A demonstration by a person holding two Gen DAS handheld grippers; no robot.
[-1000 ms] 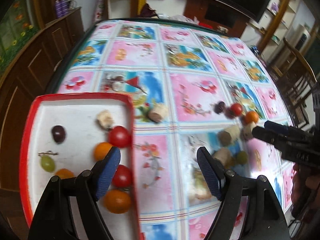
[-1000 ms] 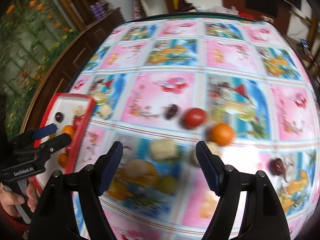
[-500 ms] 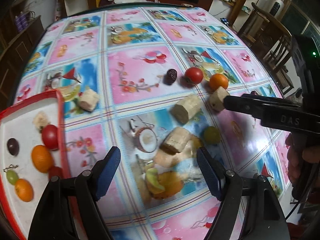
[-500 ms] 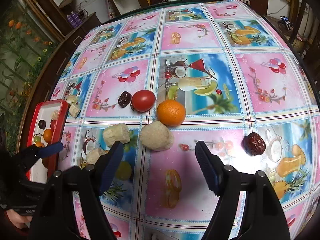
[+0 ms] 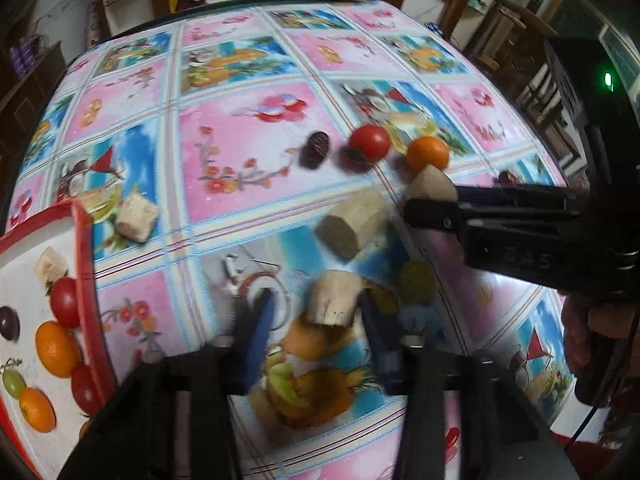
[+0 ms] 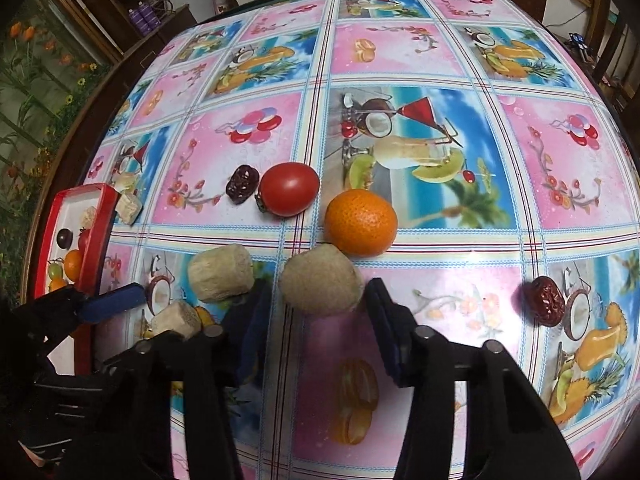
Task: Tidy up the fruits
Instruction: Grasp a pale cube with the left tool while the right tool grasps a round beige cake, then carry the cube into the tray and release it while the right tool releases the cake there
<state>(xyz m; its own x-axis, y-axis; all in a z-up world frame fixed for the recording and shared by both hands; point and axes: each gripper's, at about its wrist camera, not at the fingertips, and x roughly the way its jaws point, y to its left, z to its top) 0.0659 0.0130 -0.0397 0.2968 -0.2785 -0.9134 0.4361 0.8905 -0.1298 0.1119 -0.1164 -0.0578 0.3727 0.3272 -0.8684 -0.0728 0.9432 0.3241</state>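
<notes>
Left gripper (image 5: 316, 320) jaws closing around beige cut cane chunk (image 5: 334, 298), grip uncertain; right gripper (image 6: 318, 308) closing around tan cylindrical chunk (image 6: 320, 286), contact unclear.

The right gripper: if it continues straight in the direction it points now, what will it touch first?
Most likely the beige, rough cylindrical chunk, already between the right gripper fingers, which have just been closing. Behind it lies the round orange tangerine.

Right claw (image 6: 320, 316) closing around beige chunk (image 6: 320, 282); orange (image 6: 361, 222) touching chunk; tomato (image 6: 289, 188) beside dark date (image 6: 241, 189).
</notes>
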